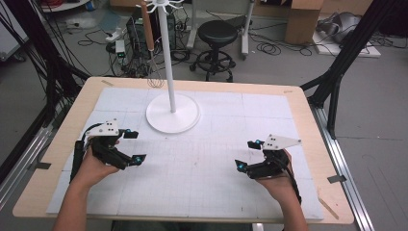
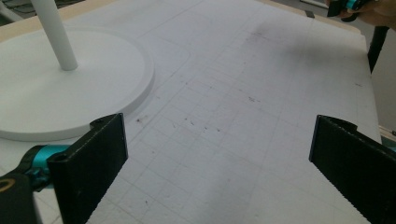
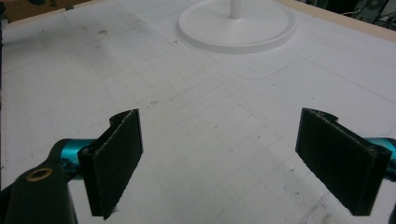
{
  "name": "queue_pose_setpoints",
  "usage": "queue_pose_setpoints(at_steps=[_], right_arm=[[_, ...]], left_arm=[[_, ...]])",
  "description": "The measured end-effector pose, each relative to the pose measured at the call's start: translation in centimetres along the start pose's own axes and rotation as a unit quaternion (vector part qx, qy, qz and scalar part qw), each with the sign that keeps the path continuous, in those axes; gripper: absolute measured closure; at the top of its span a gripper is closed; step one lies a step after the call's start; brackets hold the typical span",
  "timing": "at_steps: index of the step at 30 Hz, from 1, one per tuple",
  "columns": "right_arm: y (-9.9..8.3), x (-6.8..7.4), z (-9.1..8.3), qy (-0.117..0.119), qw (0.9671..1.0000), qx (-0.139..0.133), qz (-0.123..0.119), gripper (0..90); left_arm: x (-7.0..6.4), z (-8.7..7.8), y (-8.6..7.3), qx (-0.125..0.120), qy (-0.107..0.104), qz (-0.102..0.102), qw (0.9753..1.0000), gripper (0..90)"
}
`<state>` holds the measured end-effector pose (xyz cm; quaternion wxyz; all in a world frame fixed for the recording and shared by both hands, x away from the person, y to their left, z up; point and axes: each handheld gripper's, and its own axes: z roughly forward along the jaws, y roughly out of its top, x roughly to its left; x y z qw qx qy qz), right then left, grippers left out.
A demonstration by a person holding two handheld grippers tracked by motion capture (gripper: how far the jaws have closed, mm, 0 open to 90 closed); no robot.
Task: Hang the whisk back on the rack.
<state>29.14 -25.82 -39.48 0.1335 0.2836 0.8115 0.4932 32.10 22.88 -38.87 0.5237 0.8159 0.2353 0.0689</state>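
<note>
A white stand (image 1: 172, 72) with a round base (image 1: 172, 114) rises at the back middle of the mat; a whisk (image 1: 152, 53) with a wooden handle hangs from a hook at its top. My left gripper (image 1: 134, 147) rests open at the mat's left, nothing between its jaws. My right gripper (image 1: 246, 155) is open at the mat's right, also holding nothing. The left gripper view has the stand's base (image 2: 60, 98) ahead to the left of the open left gripper (image 2: 219, 168). In the right gripper view the base (image 3: 238, 25) lies far ahead of the open right gripper (image 3: 219, 163).
A white gridded mat (image 1: 202, 159) covers a wooden table (image 1: 57, 144). Beyond the table stand a black stool (image 1: 217, 45), cables, a computer case and a cardboard box (image 1: 303, 19). Black frame legs flank both sides.
</note>
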Motion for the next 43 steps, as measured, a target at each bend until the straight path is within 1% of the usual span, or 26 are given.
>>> queue_pose_setpoints(at_steps=[1,2,3,4,8,11,13,15,19,23,37,43], right_arm=[[-0.04,-0.02,0.02,0.000,1.0000,0.001,-0.002,13.6],[-0.06,-0.01,0.04,0.002,1.0000,0.002,0.000,13.6],[-0.08,-0.07,0.03,0.000,1.0000,0.001,-0.002,13.6],[-0.09,-0.07,-0.02,0.001,1.0000,0.002,0.001,13.6],[-0.08,-0.13,-0.15,0.000,1.0000,-0.001,0.002,13.6],[-0.11,-0.20,-0.17,-0.001,1.0000,0.000,0.000,13.6],[-0.14,-0.08,-0.14,-0.003,1.0000,0.001,0.003,13.6],[-0.15,-0.01,-0.16,-0.003,1.0000,0.002,0.000,13.6],[-0.08,0.03,-0.20,-0.003,1.0000,0.000,0.000,13.6],[-0.09,0.03,-0.15,-0.003,1.0000,0.005,0.001,13.6],[-0.10,-0.06,-0.15,-0.004,1.0000,0.001,-0.003,13.6],[-0.11,-0.02,-0.17,-0.003,1.0000,0.004,0.003,13.5]], left_arm=[[0.04,0.06,0.02,0.004,0.006,0.001,1.0000,3.8],[0.03,0.14,0.02,0.002,0.007,-0.001,1.0000,1.6],[0.05,0.18,0.01,0.004,0.007,0.001,1.0000,1.6],[0.02,0.23,0.00,0.004,0.007,-0.001,1.0000,1.6],[-0.07,0.37,0.01,0.003,0.003,0.002,1.0000,1.6],[-0.13,0.52,-0.02,0.009,0.001,0.004,1.0000,1.6],[-0.21,0.65,-0.09,0.008,0.000,0.001,1.0000,1.6],[-0.25,0.75,-0.17,0.011,-0.003,0.001,0.9999,1.6],[-0.27,0.82,-0.22,0.013,-0.002,0.002,0.9999,1.6],[-0.20,0.77,-0.22,0.014,-0.002,0.002,0.9999,1.6],[-0.21,0.92,-0.26,0.019,-0.001,0.005,0.9998,1.6],[-0.13,0.85,-0.28,0.018,0.001,0.002,0.9998,1.6]])
